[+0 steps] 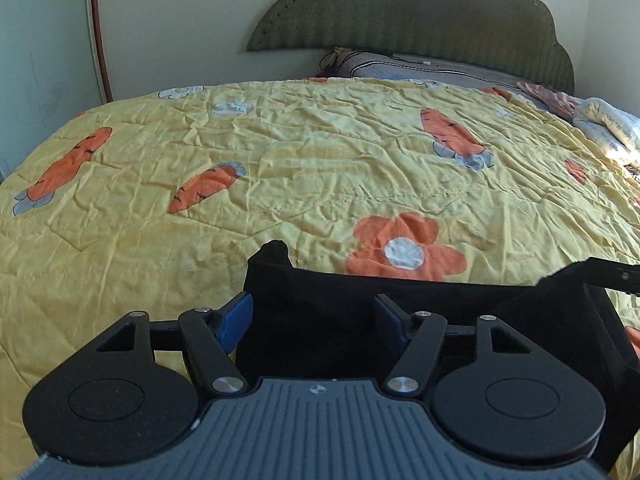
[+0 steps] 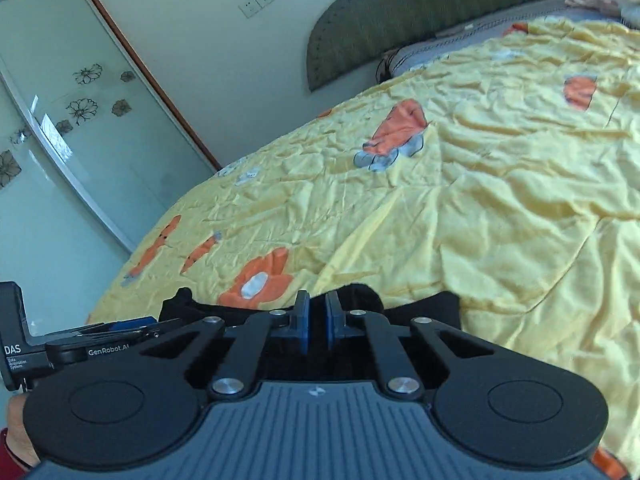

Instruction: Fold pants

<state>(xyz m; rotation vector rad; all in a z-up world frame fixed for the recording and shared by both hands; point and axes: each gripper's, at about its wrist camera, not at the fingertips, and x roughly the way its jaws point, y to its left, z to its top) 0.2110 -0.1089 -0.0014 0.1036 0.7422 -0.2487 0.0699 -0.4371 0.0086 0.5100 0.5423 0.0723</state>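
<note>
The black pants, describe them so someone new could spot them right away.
Start at the bed with the yellow carrot-print quilt. At its near edge, just below the big orange flower, lie the black pants. They are the only dark, unpatterned cloth on the bed.

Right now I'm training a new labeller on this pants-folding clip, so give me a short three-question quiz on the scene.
1. True or false: the left gripper is open above the black pants.
2. What does the yellow quilt show? A) stripes B) orange carrots and flowers C) blue stars
3. Fill in: the right gripper is ____ at the pants' edge.

Key: 1 true. 2 B. 3 shut; its blue pads nearly meet, and whether cloth is pinched between them cannot be told.
</note>
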